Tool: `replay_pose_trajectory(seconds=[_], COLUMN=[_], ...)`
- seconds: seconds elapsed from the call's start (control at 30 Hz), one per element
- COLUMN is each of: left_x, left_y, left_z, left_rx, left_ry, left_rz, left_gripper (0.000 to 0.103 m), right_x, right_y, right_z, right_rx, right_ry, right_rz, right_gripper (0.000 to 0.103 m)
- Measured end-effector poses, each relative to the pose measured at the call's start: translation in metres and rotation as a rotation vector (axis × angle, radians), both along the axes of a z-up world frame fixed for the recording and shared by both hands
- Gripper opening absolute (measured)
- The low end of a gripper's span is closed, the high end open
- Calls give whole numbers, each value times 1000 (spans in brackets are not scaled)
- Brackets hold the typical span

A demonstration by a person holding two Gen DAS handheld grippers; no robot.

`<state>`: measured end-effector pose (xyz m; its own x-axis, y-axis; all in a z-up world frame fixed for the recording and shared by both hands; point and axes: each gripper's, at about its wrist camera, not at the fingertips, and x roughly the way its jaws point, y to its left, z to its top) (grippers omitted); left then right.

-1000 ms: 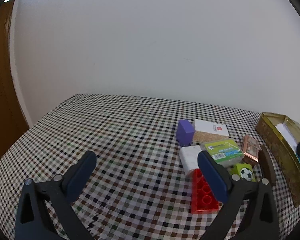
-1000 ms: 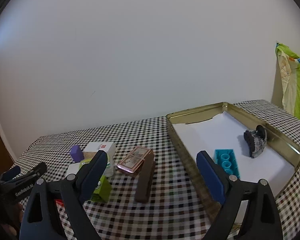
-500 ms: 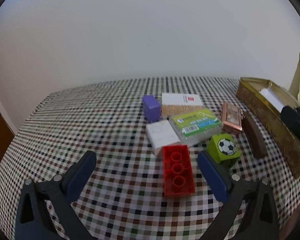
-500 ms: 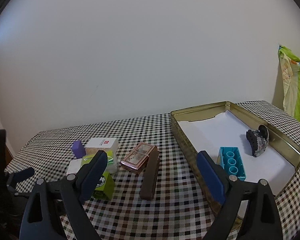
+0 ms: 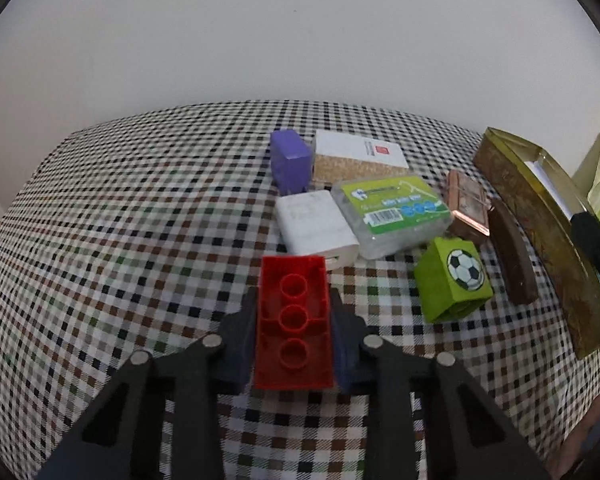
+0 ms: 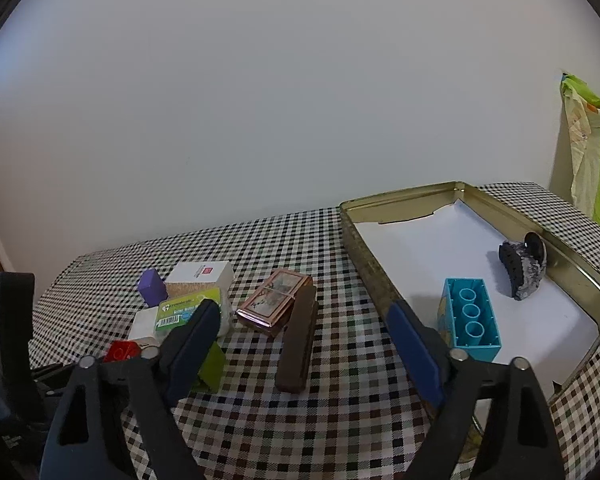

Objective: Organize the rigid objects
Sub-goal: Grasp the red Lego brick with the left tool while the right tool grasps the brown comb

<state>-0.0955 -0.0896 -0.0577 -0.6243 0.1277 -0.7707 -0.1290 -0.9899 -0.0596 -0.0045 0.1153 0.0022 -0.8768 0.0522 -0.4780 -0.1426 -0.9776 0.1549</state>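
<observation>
- The table [image 5: 100, 208] is covered in a small-checked cloth and stands against a plain pale wall [image 6: 260, 100].
- A gold tin tray [image 6: 580, 280] lined with white paper sits on the right side of the table. Inside it lie a blue brick [image 6: 470, 324], hollow side up, and a dark grey hair clip [image 6: 522, 266] near its far right wall.
- The right gripper [image 6: 304, 344] hangs above the table with its jaws spread wide and nothing between them; its right finger overlaps the near left wall of the tray in the view.
- The left gripper [image 5: 294, 332] is clamped on a red brick [image 5: 293, 320], one pad on each long side. The brick shows its hollow underside with three round tubes and sits just in front of the cluster of loose things.
- A white box with a cork-patterned side [image 5: 358, 156] lies at the back of the cluster, with a purple block [image 5: 290, 160] touching its left end.
- A clear case with a green label [image 5: 396, 210] lies in front of the white box, and a white charger [image 5: 316, 228] lies just left of the case.
- A green cube with a football picture [image 5: 454, 284] stands near the case's front right corner.
- A long brown bar [image 5: 512, 256] lies between the cube and the tray, with a copper-coloured flat case [image 5: 468, 204] just behind its far end.
</observation>
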Motion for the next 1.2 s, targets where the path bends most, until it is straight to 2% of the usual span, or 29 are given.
replay_pose_trajectory(seconds=[0.1,0.13,0.23,0.3,0.5,0.73,0.87,0.93,1.2], left_x=[2,5,11,13,21,20,20,19,17], left_y=[-8,-12,-18,-22,-23,-25,-25,-24,-28], left_z=[1,4,16,22,32,31,29,28,27], left_rx=[41,56,70,42,-30,-35,-32,-33,-12], left_ry=[9,23,109,169,273,270,263,263,250], left_rz=[21,29,57,89,138,163,170,166,178], left_gripper=[30,30,30,30,30,30,30,30,30], right_x=[-5,-7,-17,-27,-46,-69,-72,-70,-59], right_y=[-1,-2,-3,-6,-14,-20,-30,-31,-17], right_z=[-2,-3,-8,-13,-25,-41,-42,-41,-40], right_rx=[0,0,-19,-22,-5,19,82,87,-11], right_ry=[-31,-45,-95,-133,-237,-370,-387,-384,-353], right_rz=[12,15,34,47,49,17,1,2,28], right_gripper=[66,65,65,64,60,55,52,36,18])
